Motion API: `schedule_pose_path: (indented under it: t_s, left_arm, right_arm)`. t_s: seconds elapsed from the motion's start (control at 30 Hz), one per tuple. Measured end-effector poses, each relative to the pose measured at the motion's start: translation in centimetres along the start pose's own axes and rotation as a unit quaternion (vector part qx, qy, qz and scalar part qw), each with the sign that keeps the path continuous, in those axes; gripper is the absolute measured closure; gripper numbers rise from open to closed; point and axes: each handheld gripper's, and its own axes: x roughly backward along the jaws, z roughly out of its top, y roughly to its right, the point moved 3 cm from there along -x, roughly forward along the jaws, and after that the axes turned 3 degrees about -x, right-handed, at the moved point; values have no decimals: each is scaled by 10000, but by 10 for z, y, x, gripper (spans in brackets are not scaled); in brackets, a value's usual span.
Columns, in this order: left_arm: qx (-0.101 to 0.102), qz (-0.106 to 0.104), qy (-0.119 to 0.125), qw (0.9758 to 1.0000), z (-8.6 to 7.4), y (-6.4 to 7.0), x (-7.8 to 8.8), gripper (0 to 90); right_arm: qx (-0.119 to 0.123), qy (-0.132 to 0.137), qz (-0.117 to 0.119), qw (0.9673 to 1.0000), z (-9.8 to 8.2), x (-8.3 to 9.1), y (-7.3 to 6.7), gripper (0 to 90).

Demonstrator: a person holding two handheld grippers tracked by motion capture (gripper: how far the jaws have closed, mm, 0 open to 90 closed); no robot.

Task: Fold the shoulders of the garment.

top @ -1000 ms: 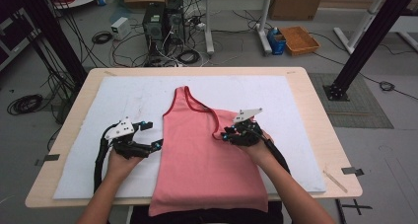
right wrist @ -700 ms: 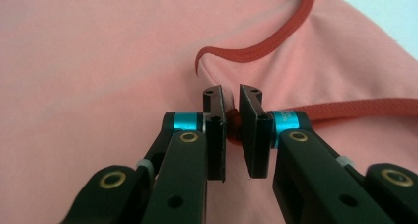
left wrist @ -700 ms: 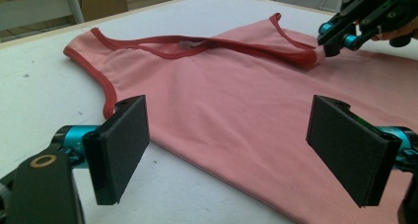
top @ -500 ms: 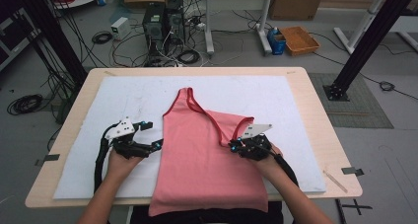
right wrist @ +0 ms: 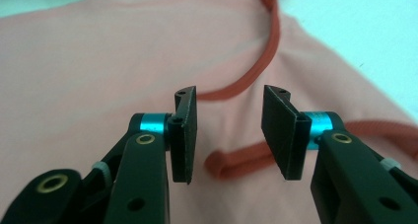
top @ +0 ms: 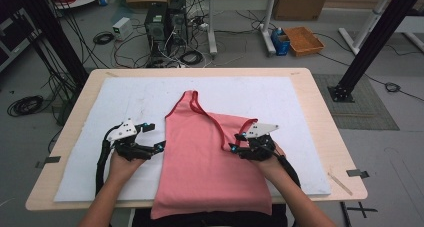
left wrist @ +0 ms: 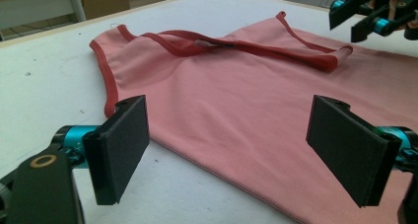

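A pink tank top point(top: 200, 157) with red trim lies flat on the white mat point(top: 125, 102); one shoulder strap point(top: 220, 129) is folded across its chest. My right gripper point(top: 236, 142) hovers over the top's right side, and its jaws have just been opening. In the right gripper view the gripper point(right wrist: 229, 130) stands open, and the strap's looped end point(right wrist: 236, 162) lies loose on the cloth point(right wrist: 98, 61) below the pads. My left gripper point(top: 155, 136) sits at the top's left edge. In its own view this gripper point(left wrist: 231, 150) is wide open over the side hem point(left wrist: 236, 100), touching nothing.
The mat covers most of the wooden table point(top: 320, 117). A thin wooden stick point(top: 339, 183) lies near the table's right front corner. Beyond the far edge are computer towers point(top: 162, 22), floor cables, an orange crate point(top: 304, 39) and a black frame post point(top: 370, 42).
The right gripper moved toward the right and nearer the person over the top, then opened its jaws and let go of the strap. The left gripper kept still.
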Motion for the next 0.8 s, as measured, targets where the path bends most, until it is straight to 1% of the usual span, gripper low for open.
schedule_pose_path:
  t_s: [0.03,0.07,0.17,0.2,0.23,0.4,0.43,0.5,0.57,0.67,0.73,0.8]
  left_arm:
    - [1,-3,-2,10000,0,0,0,167]
    - [3,-4,1,10000,0,0,0,166]
    - [-5,-2,3,10000,0,0,0,167]
    - [4,-6,6,10000,0,0,0,167]
    - [5,-6,7,10000,0,0,0,167]
    - [11,4,23,10000,0,-1,0,166]
    - [2,-7,19,10000,0,0,0,166]
    - [-7,-5,16,10000,0,0,0,166]
    - [-13,-3,18,10000,0,0,0,167]
    - [8,-1,28,10000,0,0,0,167]
    - [39,0,38,10000,0,-1,0,167]
    - [29,-3,30,10000,0,-1,0,166]
  right_arm:
    - [-11,23,-26,10000,2,-3,1,580]
    - [-32,-11,-53,10000,3,-5,1,578]
    - [34,-238,-148,9996,0,-15,0,572]
    - [27,-290,-138,9995,-2,-18,-1,569]
    - [77,-379,-122,9992,-4,-20,-3,567]
    - [136,-518,-93,9985,-13,-25,-10,539]
    - [127,-501,-107,9986,-14,-25,-10,524]
    - [61,-463,-150,9988,-14,-24,-8,458]
    - [-20,-341,-165,9993,-13,-19,-5,423]
    - [-138,-152,-221,9995,-12,-5,3,385]
    - [-266,-43,-279,9992,-15,5,11,350]
    - [-433,24,-319,9985,-21,14,19,326]
